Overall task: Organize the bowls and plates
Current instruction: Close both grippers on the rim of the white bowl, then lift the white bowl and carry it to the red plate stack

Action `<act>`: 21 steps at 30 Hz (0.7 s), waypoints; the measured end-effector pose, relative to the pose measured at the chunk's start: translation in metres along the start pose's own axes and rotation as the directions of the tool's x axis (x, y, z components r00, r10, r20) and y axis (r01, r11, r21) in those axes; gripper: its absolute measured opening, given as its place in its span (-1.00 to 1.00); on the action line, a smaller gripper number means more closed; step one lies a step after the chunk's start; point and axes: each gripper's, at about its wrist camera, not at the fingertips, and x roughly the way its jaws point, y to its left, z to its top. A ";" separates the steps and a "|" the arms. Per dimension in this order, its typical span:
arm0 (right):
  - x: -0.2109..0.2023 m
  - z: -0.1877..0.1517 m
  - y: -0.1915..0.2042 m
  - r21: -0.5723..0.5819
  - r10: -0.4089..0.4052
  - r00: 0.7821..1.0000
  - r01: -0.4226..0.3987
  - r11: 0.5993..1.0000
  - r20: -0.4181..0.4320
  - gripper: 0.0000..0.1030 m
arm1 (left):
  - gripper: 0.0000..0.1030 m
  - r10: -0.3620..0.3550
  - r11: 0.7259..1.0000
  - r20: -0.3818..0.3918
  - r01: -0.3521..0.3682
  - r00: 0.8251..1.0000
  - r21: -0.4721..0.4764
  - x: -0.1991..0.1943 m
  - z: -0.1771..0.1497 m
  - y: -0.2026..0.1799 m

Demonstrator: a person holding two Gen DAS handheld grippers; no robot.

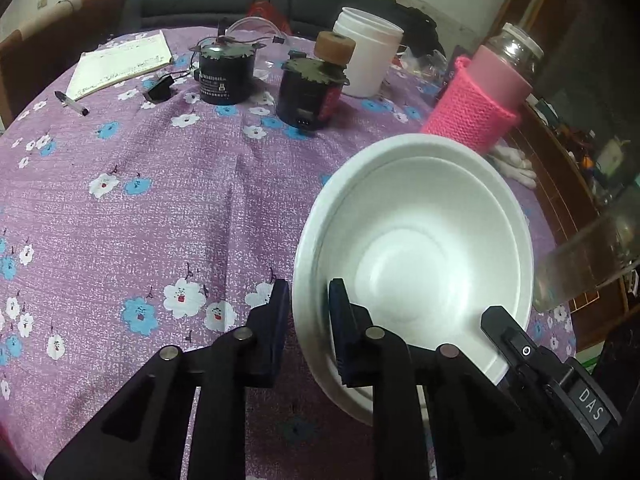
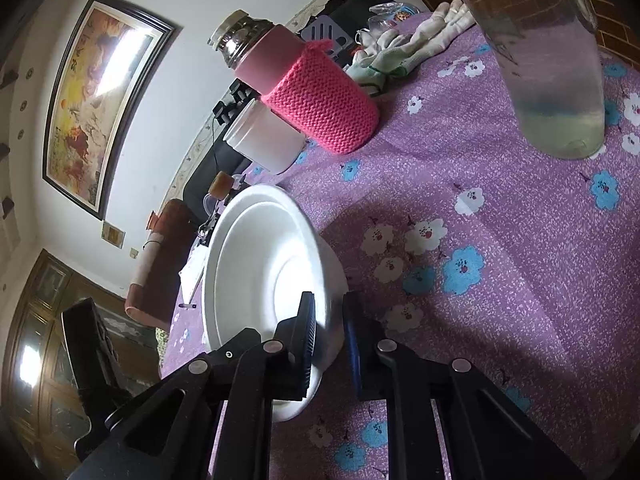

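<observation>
Bowls (image 1: 416, 256), two white ones nested, fill the left wrist view, tipped on the floral tablecloth (image 1: 140, 200). The left gripper (image 1: 308, 312) straddles their near rim, one finger inside and one outside, seemingly pinching it to steady the stack. From the right wrist view, the right gripper (image 2: 330, 320) likewise clamps the opposite wall, probably so both hands can lift together, clear of the pink-sleeved bottle (image 2: 312, 92).

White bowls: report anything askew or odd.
Two nested white bowls sit tilted, not flat, on the floral tablecloth. Both grippers, left and right, straddle opposite rim sections. No cracks or spills visible.
</observation>
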 end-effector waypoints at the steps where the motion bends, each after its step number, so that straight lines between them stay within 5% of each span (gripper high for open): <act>1: 0.000 0.000 -0.001 0.007 0.004 1.000 -0.004 1.000 -0.003 -0.74 | -0.70 0.000 1.000 0.002 0.000 1.000 0.002 0.000 0.000 0.000; 21: -0.009 -0.001 -0.001 0.008 0.018 1.000 -0.018 1.000 0.007 -0.76 | -0.73 0.039 0.997 0.104 -0.046 0.994 0.065 -0.023 -0.003 -0.014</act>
